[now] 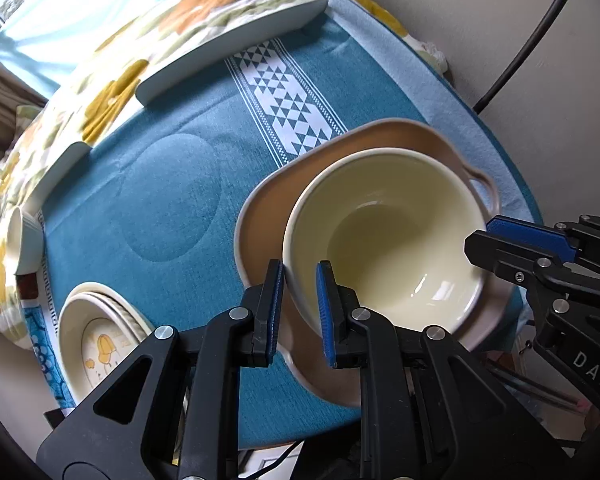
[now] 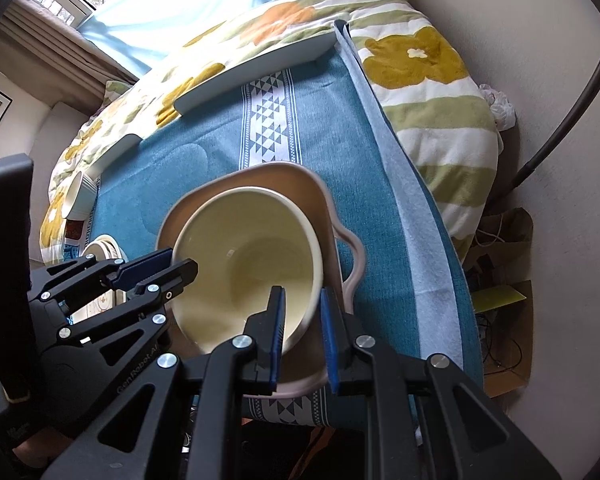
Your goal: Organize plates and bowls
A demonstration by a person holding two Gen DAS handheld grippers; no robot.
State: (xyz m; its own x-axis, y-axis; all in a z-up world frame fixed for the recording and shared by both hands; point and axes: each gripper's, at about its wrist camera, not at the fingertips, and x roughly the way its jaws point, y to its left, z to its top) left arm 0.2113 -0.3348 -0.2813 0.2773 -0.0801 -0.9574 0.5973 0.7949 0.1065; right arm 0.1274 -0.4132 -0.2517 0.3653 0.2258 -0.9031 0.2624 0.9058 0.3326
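Note:
A cream bowl point(image 1: 388, 240) sits tilted on a pink-brown handled plate point(image 1: 276, 208) on the blue cloth. My left gripper point(image 1: 298, 308) straddles the bowl's near-left rim, one finger outside and one inside, jaws narrowly apart. My right gripper point(image 2: 302, 332) straddles the bowl's point(image 2: 244, 264) opposite rim above the plate point(image 2: 332, 220) in the same way. Whether the pads press the rim is unclear. The right gripper also shows in the left wrist view point(image 1: 520, 244); the left gripper shows in the right wrist view point(image 2: 160, 268).
A stack of cream plates with a yellow drawing point(image 1: 100, 340) lies at the near left. A white ribbed cup point(image 1: 24, 240) stands at the left edge. A floral quilt point(image 2: 420, 80) and white trays point(image 1: 228, 48) lie behind. A cable point(image 2: 560, 120) runs along the wall.

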